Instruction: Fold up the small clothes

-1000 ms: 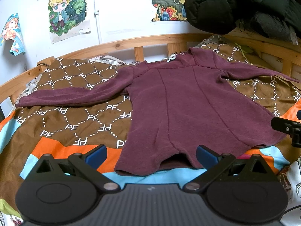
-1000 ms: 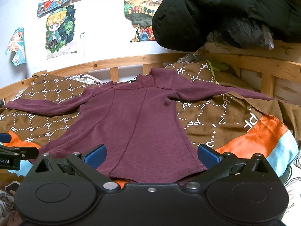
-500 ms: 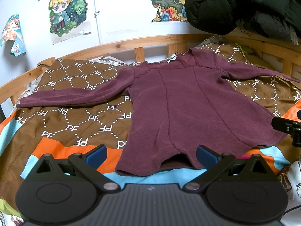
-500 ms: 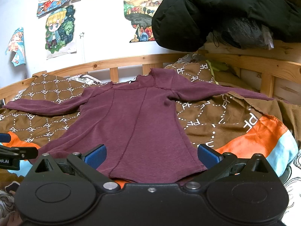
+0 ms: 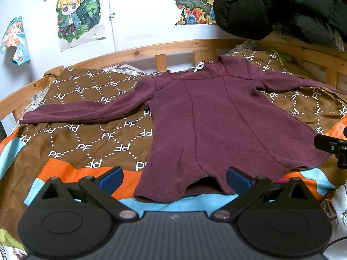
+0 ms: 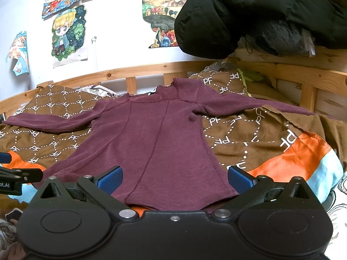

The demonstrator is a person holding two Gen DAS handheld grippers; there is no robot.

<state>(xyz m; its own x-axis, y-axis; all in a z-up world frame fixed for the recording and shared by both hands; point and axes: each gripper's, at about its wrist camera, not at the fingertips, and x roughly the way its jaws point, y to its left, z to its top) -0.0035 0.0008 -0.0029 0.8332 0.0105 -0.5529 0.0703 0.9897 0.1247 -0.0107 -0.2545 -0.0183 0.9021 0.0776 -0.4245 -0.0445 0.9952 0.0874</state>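
I count one maroon long-sleeved top (image 5: 216,117) with two sleeves, spread on one brown blanket (image 5: 86,134) printed with "PF". One wooden bed rail (image 5: 151,49) runs behind it. My two grippers are here: my left gripper (image 5: 174,178) and my right gripper (image 6: 175,178), each with two blue pads (image 5: 111,178), spread wide. On the wall I see five cartoon drawings (image 6: 68,34) in my right view. One black puffy jacket (image 6: 249,10) is heaped at the upper right.
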